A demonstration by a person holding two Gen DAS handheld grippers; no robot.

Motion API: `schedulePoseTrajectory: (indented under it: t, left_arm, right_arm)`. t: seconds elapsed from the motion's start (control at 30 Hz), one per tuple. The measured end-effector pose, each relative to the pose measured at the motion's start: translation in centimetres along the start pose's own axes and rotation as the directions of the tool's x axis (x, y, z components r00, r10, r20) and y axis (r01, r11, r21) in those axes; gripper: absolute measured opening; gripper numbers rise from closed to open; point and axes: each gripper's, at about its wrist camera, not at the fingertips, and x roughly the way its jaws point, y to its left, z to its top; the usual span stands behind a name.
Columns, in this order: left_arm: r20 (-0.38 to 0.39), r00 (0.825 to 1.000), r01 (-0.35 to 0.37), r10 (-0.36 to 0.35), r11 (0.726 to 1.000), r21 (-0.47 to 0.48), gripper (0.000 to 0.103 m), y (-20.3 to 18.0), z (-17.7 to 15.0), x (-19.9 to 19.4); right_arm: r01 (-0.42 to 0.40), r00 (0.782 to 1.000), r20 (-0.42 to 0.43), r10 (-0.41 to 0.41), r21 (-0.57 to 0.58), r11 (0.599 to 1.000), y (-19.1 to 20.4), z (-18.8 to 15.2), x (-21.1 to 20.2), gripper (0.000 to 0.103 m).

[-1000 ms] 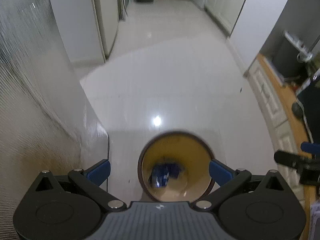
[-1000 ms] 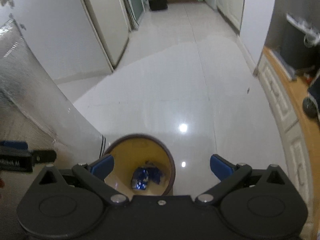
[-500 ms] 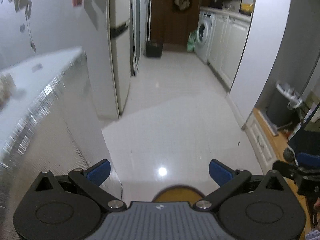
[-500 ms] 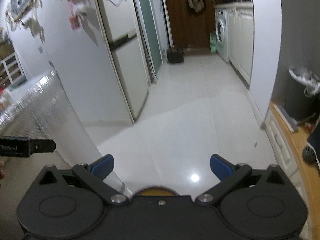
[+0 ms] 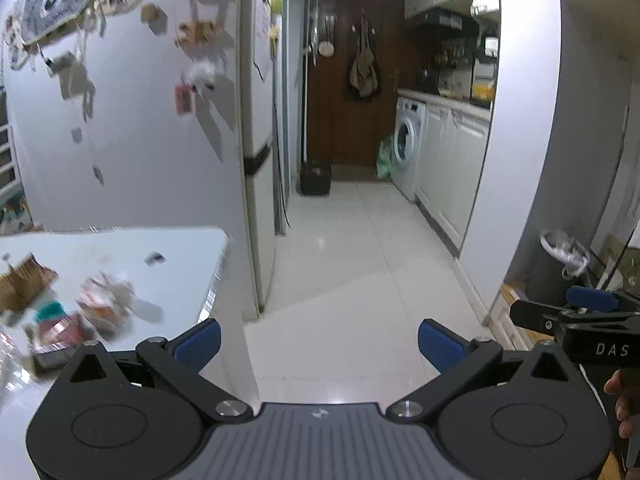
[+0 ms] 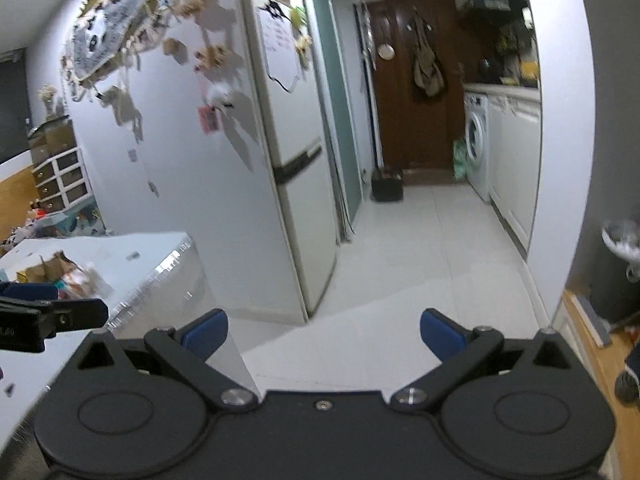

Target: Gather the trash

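Left tongs and right tongs, both spread wide apart and empty, level above the floor. Trash, blurred wrappers and a torn brown bag, lies on the white counter at left. Beyond: refrigerator; farther, washing machine and brown door.

White tiled floor leads to a washing machine.
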Motion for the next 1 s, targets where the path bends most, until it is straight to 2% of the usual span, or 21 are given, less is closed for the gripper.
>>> schedulePoseTrajectory:
  t: [0.23, 0.47, 0.8, 1.0]
  left_arm:
    - [0.068, 0.997, -0.04, 0.039, 0.999, 0.013, 0.103, 4.3, 1.6, -3.2]
    - [0.093, 0.987, -0.129, 0.129, 0.992, -0.007, 0.103, 10.3, 1.5, -4.0]
    - [0.053, 0.981, -0.18, 0.189, 0.974, -0.14, 0.103, 19.0, -0.6, -1.5]
    - [0.041, 0.988, -0.14, 0.152, 0.967, -0.212, 0.103, 22.2, -2.4, 1.1]
  right_arm:
    - [-0.029, 0.998, 0.047, 0.031, -0.024, 0.999, 5.3, 3.1, -1.4, 0.103]
    - [-0.068, 0.995, 0.066, 0.07, -0.033, 0.997, 10.9, 4.3, -0.2, 0.103]
    - [-0.162, 0.984, 0.059, 0.169, -0.107, 0.981, 18.3, 4.3, 2.4, 0.103]
    - [-0.208, 0.976, 0.028, 0.216, -0.176, 0.962, 22.1, 4.2, 5.2, 0.103]
